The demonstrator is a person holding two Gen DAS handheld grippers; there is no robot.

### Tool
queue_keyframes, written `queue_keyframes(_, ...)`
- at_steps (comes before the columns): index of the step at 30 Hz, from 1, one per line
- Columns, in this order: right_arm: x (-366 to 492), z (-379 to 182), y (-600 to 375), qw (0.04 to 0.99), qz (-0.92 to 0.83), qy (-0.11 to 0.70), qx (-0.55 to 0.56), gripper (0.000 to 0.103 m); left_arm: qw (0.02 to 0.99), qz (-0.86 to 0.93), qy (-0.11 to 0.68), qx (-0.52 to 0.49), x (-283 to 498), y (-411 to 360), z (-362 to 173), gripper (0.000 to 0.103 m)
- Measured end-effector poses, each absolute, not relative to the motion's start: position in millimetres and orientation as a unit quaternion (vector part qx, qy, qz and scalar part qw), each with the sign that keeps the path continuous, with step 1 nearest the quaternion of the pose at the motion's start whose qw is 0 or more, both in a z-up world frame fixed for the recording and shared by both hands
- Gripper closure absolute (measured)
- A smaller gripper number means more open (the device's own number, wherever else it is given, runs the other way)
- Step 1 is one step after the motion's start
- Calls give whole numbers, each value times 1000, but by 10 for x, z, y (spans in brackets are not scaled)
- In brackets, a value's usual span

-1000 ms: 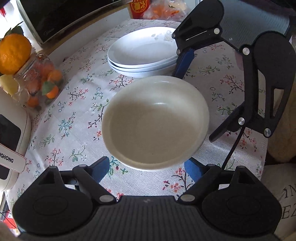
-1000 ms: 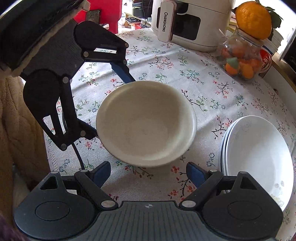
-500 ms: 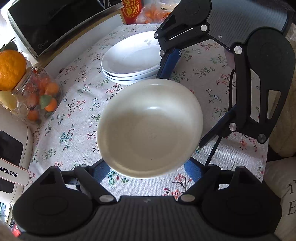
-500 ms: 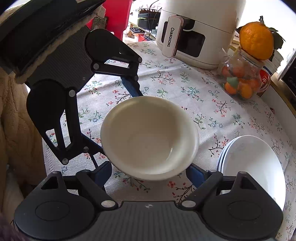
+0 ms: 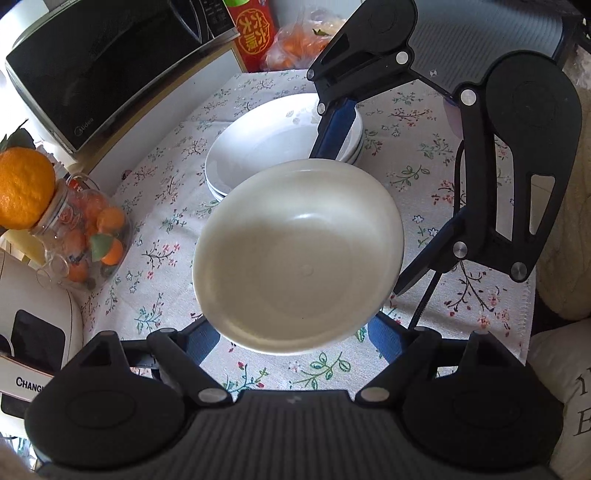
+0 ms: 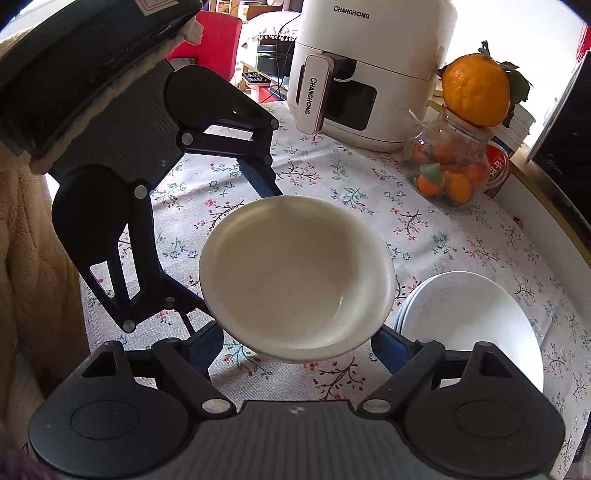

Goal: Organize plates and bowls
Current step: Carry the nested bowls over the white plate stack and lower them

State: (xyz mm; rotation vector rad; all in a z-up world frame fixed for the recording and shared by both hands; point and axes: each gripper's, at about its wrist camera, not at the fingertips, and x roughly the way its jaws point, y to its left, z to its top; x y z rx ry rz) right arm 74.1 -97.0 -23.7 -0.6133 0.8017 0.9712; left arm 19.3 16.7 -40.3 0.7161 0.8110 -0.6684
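Observation:
A cream bowl point(image 5: 299, 258) point(image 6: 295, 277) hangs above the flowered tablecloth point(image 5: 424, 173), carried between my two grippers, which face each other. My left gripper point(image 5: 293, 334) stands wide, its blue fingers point(image 5: 207, 339) passing under the bowl's near rim on either side. My right gripper point(image 6: 299, 341) stands just as wide from the opposite side, its fingers point(image 6: 388, 343) under the rim too. All fingertips are hidden beneath the bowl. A stack of white plates point(image 5: 266, 147) point(image 6: 472, 321) rests on the cloth just beyond the bowl, partly behind a right finger.
A glass jar of small oranges point(image 5: 85, 236) topped by a big orange stands near a white air fryer point(image 6: 369, 74). A black microwave point(image 5: 99, 62) and a red carton point(image 5: 251, 33) line the back. Beige cushions point(image 5: 565, 258) border the table's edge.
Both grippers have risen with the bowl, lifting it off the cloth. The plate stack now sits closer behind the bowl, and more of the microwave shows.

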Motion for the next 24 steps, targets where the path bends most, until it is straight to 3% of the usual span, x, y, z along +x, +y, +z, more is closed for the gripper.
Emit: queue_keyframes(24,998,-58,-1450,810,400,359,-235,17,783,-345,367,366,695,-203,-281,17)
